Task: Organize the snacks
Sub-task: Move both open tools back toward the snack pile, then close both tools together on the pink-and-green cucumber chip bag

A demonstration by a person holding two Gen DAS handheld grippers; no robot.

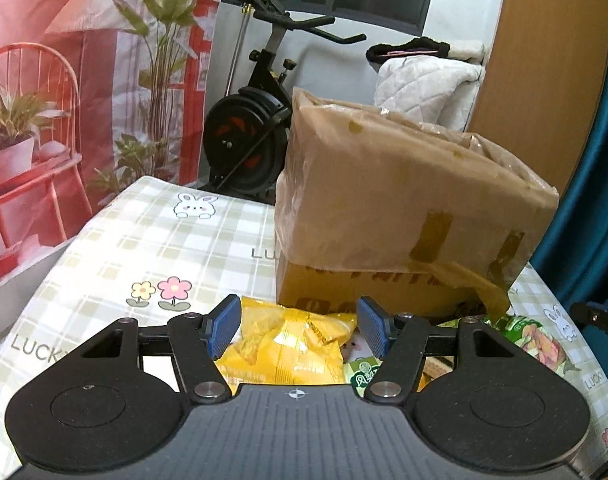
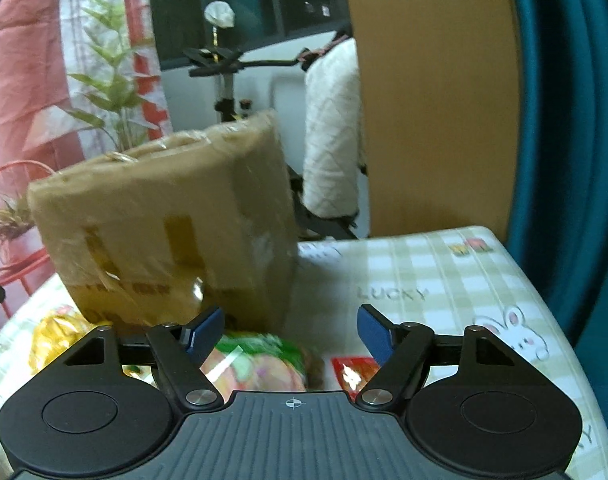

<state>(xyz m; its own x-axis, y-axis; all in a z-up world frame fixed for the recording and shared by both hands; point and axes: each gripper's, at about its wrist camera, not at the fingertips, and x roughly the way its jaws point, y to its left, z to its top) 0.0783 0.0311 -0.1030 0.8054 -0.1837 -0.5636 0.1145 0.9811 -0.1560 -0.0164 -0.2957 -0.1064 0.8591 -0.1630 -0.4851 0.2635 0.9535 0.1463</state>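
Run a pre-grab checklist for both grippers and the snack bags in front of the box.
1. Left gripper jaws open, nothing pinched: ok.
2. Yellow snack bag lies between the left jaws: ok.
3. Right gripper jaws open, empty: ok.
4. Green snack bag sits between the right jaws, though the view is blurred: ok.
5. Red packet lies close beside the green bag; whether it would get pinched too: cannot tell.
6. Cardboard box open and ready to take snacks: cannot tell.
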